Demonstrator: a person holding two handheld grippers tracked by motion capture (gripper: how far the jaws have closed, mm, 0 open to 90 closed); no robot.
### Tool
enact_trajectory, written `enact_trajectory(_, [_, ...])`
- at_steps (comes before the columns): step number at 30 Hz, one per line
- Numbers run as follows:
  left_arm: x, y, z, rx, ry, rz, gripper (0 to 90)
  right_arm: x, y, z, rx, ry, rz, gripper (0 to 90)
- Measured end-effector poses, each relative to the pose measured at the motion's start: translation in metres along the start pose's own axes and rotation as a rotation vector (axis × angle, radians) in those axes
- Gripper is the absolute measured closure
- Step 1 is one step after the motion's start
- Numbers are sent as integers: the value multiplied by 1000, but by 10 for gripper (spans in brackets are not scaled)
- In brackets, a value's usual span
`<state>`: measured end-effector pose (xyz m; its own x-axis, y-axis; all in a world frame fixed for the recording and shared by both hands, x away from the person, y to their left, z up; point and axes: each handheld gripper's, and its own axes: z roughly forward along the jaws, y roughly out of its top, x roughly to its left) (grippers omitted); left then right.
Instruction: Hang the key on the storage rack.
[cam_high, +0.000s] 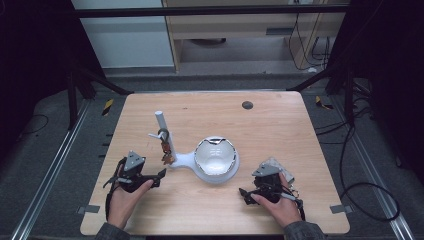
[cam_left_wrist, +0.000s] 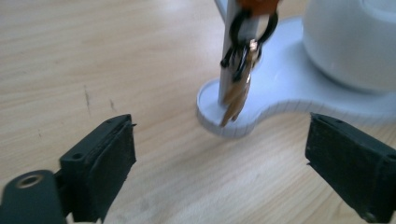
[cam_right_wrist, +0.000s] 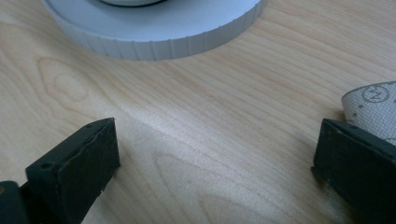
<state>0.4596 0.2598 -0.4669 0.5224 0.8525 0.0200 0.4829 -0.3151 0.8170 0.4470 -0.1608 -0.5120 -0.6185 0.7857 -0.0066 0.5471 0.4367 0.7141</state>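
A white stand (cam_high: 182, 160) sits mid-table with an upright post (cam_high: 161, 125) and a white bowl (cam_high: 215, 155) on its round end. A bunch of keys (cam_high: 166, 152) on a black ring hangs from a peg on the post. In the left gripper view the keys (cam_left_wrist: 240, 79) dangle over the stand's small foot (cam_left_wrist: 280, 107), ahead of my left gripper (cam_left_wrist: 219, 158), which is open and holds nothing. My left gripper (cam_high: 159, 177) lies just left of the stand. My right gripper (cam_high: 243, 195) rests low at the right, open (cam_right_wrist: 219, 158) over bare wood.
A grey dotted pad (cam_high: 274, 164) lies by my right gripper, and its edge (cam_right_wrist: 373, 105) peeks past the right jaw. The stand's round base (cam_right_wrist: 159, 28) is just ahead of that gripper. A small dark spot (cam_high: 247, 105) marks the table's far side.
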Motion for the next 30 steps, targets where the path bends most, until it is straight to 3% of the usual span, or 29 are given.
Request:
enact_trajectory(3, [4, -6, 3, 28, -4, 9, 48, 1, 2, -4, 17, 11, -34, 54])
enact_trajectory(5, [9, -11, 6, 49, -5, 5, 45, 0, 3, -10, 20, 2, -54, 38])
enact_trajectory(9, [16, -20, 14, 103, -2, -22, 49, -5, 7, -25, 27, 2, -64, 49])
enact_trajectory(13, [18, -21, 15, 113, 7, -22, 48, -13, 10, -39, 31, -26, -73, 56])
enact_trajectory(24, [20, -28, 22, 157, 23, -24, 45, -38, 16, -68, 55, -67, -50, 54])
enact_trajectory(30, [21, -29, 26, 172, 25, -29, 43, -55, 17, -78, 107, -77, -6, 75])
